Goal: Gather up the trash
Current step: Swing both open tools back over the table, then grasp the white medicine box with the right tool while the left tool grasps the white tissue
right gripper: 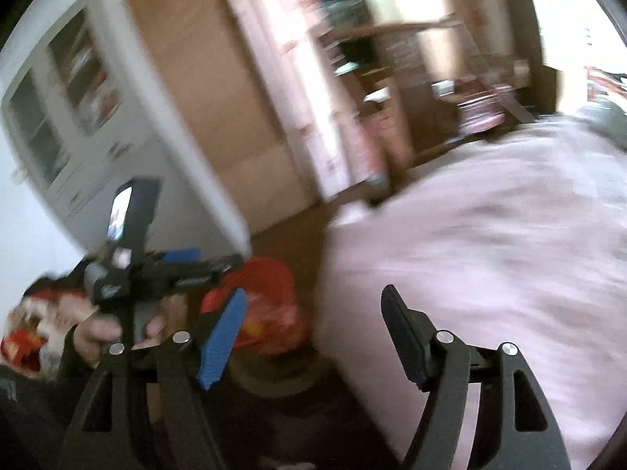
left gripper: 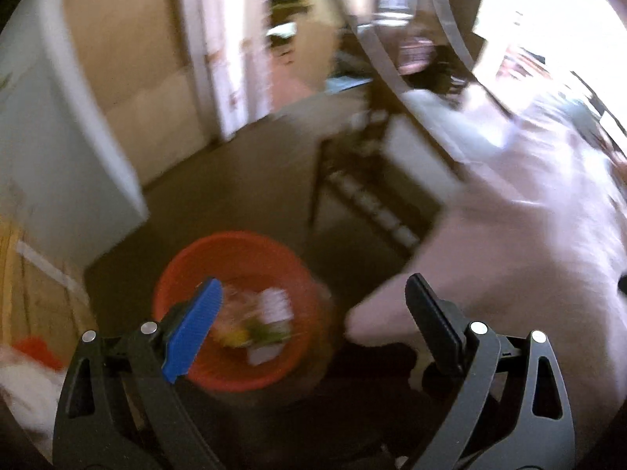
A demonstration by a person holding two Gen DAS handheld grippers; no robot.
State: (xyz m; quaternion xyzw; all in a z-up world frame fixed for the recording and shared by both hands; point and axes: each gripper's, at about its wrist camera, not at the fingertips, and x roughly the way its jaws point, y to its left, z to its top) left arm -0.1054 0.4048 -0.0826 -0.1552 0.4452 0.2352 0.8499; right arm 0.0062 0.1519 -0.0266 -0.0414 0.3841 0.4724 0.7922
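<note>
– How far along is the trash run?
– Some's done: the bin (left gripper: 235, 309), on the floor (left gripper: 243, 180) at six o'clock off the bed (left gripper: 529, 258), holds a blurred heap of scraps (left gripper: 254, 321); I can't count them
– And the grippers?
– Two, left gripper (left gripper: 313, 321) and right gripper (right gripper: 313, 337), jaws wide, nothing in either
– Bins?
– One. Any trash left, I can't tell
</note>
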